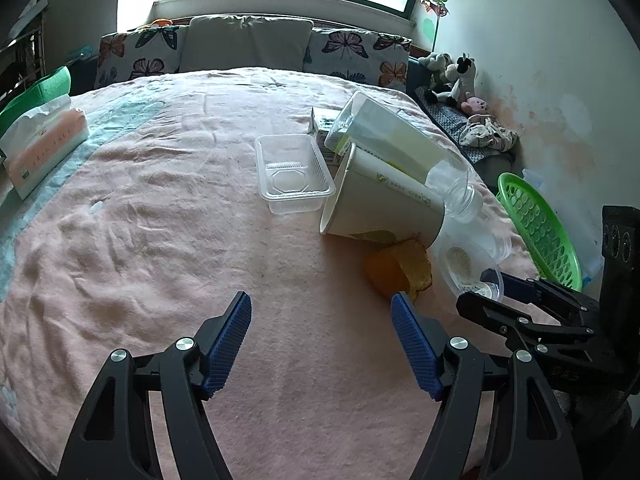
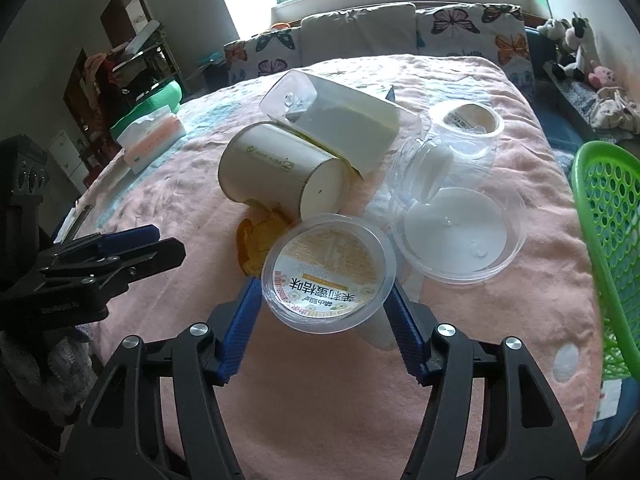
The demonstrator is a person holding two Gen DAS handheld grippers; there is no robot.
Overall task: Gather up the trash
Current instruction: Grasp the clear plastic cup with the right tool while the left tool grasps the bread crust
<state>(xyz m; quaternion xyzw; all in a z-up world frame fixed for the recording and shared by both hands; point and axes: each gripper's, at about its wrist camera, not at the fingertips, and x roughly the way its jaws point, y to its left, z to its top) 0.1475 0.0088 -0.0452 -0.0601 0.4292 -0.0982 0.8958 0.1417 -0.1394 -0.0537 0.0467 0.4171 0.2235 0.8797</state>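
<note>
Trash lies in a heap on the pink bed cover. My right gripper [image 2: 325, 300] has its blue pads on both sides of a small clear plastic cup with a printed orange label [image 2: 328, 272], closed on it. My left gripper [image 1: 321, 308] is open and empty over the cover, its right pad beside a piece of orange peel [image 1: 394, 268]. A tipped paper cup [image 1: 380, 204] lies under a large clear bottle with a pale label [image 1: 396, 144]. A clear plastic tray [image 1: 292, 172] sits to the left of them. A clear jar [image 2: 452, 140] and a clear lid [image 2: 456, 236] lie to the right.
A green plastic basket [image 2: 608, 240] stands at the bed's right edge, also in the left wrist view [image 1: 540, 228]. A tissue box [image 1: 44, 144] lies at the far left. Pillows [image 1: 244, 44] line the headboard. Plush toys [image 1: 452, 80] sit on a side shelf.
</note>
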